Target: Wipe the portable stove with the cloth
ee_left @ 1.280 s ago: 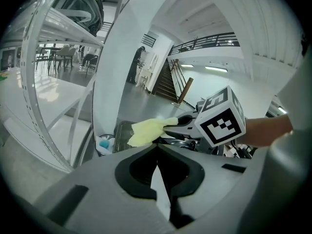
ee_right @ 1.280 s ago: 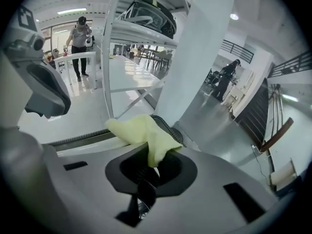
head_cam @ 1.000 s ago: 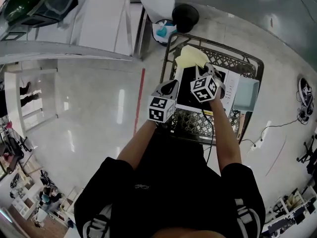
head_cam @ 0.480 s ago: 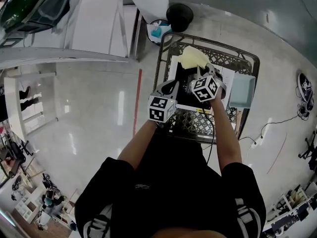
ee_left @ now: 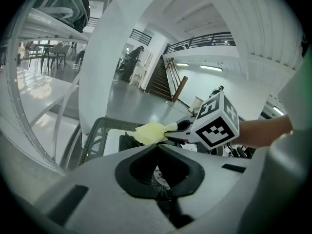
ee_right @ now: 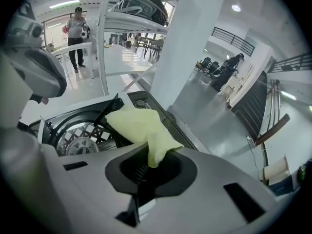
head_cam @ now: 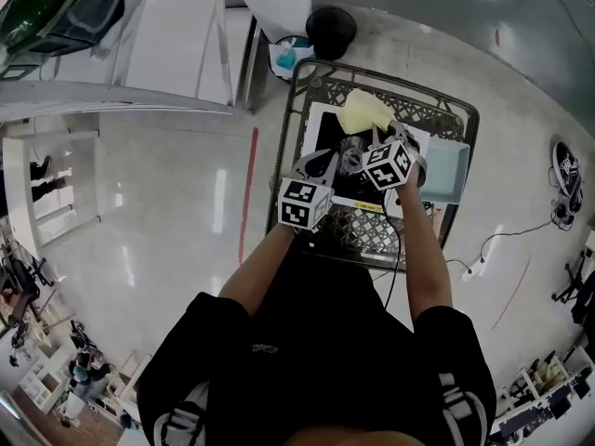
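The right hand-held gripper (ee_right: 151, 154) has its jaws closed tight on a pale yellow cloth (ee_right: 140, 122). One corner of the cloth is pinched between them and the rest fans out ahead, draped over the far part of the portable stove (head_cam: 334, 141). In the right gripper view, the stove's round burner (ee_right: 78, 141) with its metal grid lies at about 9 o'clock from the cloth and is not covered by it.

From the head view, the stove sits on a wire-mesh bench (head_cam: 430, 116), and the cloth is bunched at the stove's 12 o'clock edge. The right hand-held gripper reaches in over the stove's 3 o'clock side.

The left hand-held gripper (head_cam: 323, 162) is at about 8 o'clock from the right one, above the stove's near left part. Its jaws are drawn together with nothing between them. In the left gripper view, the cloth and the right gripper's marker cube show ahead at 12 to 1 o'clock, apart from the left jaws.

A pale blue tray (head_cam: 447, 171) rests on the bench just beside the stove at 3 o'clock. Off the bench at 12 o'clock, on the shiny floor, are a black round object (head_cam: 330, 29) and a small bin with blue contents (head_cam: 289, 57).
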A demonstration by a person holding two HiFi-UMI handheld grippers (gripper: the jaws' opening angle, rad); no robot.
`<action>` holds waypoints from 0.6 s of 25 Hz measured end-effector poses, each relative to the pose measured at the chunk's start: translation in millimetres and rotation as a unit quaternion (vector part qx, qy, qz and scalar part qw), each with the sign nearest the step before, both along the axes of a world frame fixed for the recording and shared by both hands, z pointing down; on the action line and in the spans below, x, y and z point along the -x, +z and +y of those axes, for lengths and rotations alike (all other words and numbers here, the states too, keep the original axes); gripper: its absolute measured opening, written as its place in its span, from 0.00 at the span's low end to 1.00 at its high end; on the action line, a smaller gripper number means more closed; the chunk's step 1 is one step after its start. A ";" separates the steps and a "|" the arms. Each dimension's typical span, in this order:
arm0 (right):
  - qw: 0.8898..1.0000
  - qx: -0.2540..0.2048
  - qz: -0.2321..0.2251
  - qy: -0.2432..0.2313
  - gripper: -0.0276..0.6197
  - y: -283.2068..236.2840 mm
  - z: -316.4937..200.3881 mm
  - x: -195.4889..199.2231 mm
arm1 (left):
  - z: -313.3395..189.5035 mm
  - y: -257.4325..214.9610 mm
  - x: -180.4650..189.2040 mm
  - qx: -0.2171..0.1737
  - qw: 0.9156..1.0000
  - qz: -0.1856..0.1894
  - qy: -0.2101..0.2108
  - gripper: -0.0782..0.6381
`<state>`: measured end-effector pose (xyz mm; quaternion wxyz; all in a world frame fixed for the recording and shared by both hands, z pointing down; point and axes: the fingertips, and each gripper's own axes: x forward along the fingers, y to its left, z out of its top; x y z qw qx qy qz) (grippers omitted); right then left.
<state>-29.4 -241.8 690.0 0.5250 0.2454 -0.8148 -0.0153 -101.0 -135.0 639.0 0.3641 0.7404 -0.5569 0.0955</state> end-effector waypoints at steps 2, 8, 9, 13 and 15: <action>1.000 -0.001 0.002 -0.003 0.08 0.1 -1.6 -5.4 | 0.5 -0.7 -4.2 -0.001 1.000 0.001 -0.003 0.13; 1.000 -0.004 0.006 -0.003 0.08 -2.9 -11.4 -26.0 | 0.4 -1.4 -19.7 -0.003 1.000 0.007 -0.013 0.13; 1.000 -0.005 0.008 -0.003 0.08 -3.4 -12.3 -30.4 | 0.7 -0.9 -22.9 -0.002 1.000 0.007 -0.012 0.13; 1.000 -0.008 0.006 0.002 0.08 -5.8 -17.5 -47.5 | -1.7 -2.5 -35.9 -0.004 1.000 0.007 -0.007 0.13; 1.000 -0.013 0.003 0.002 0.08 -8.8 -21.4 -53.1 | -4.1 -3.2 -40.8 -0.006 1.000 0.004 -0.008 0.13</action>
